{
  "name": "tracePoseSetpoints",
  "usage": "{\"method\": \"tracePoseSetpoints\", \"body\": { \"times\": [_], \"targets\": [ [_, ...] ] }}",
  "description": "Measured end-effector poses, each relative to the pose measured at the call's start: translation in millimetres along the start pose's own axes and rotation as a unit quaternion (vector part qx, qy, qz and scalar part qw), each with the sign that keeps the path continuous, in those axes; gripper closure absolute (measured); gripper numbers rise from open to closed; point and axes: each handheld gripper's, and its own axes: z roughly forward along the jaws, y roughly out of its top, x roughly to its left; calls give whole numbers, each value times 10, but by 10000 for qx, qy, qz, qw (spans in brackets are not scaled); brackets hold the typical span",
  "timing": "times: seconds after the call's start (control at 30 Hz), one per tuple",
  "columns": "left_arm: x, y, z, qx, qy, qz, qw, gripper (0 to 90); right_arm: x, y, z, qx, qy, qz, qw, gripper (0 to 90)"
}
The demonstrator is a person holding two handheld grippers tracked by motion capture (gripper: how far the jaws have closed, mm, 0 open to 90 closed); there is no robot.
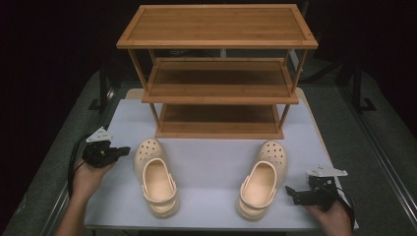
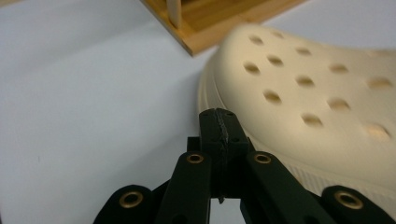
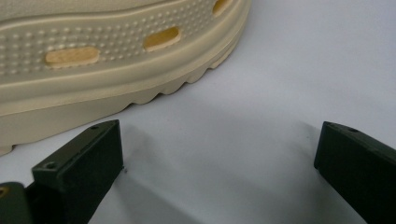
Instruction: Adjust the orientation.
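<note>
Two cream clogs lie on the white table top point(image 1: 211, 162), toes toward a three-tier bamboo shoe rack point(image 1: 219, 73). The left clog point(image 1: 156, 178) is just right of my left gripper point(image 1: 123, 151), whose jaws are shut with nothing between them. In the left gripper view those tips point(image 2: 219, 122) sit beside the clog's holed toe point(image 2: 317, 93), close to its side. My right gripper point(image 1: 291, 192) stands open beside the right clog point(image 1: 260, 182). The right gripper view has that clog's ribbed sole point(image 3: 116, 60) ahead of the wide-apart jaws, with bare table between them point(image 3: 219, 158).
The rack's lowest shelf point(image 1: 219, 129) stands just behind the clog toes; its corner point(image 2: 196, 28) is near in the left gripper view. Dark floor surrounds the table, with stand legs point(image 1: 361, 83) at the back right.
</note>
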Motion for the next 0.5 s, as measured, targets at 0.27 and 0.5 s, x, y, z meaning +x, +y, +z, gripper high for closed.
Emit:
{"method": "tracePoseSetpoints", "body": {
  "times": [0.27,0.5],
  "targets": [
    [-258,-308,-143,6,-152,-22,9999,900,2,1,-1,8,1,9,10000,7],
    [-310,-323,11,196,-306,84,9993,900,2,2,0,10,-7,-5,10000,7]
  ]
}}
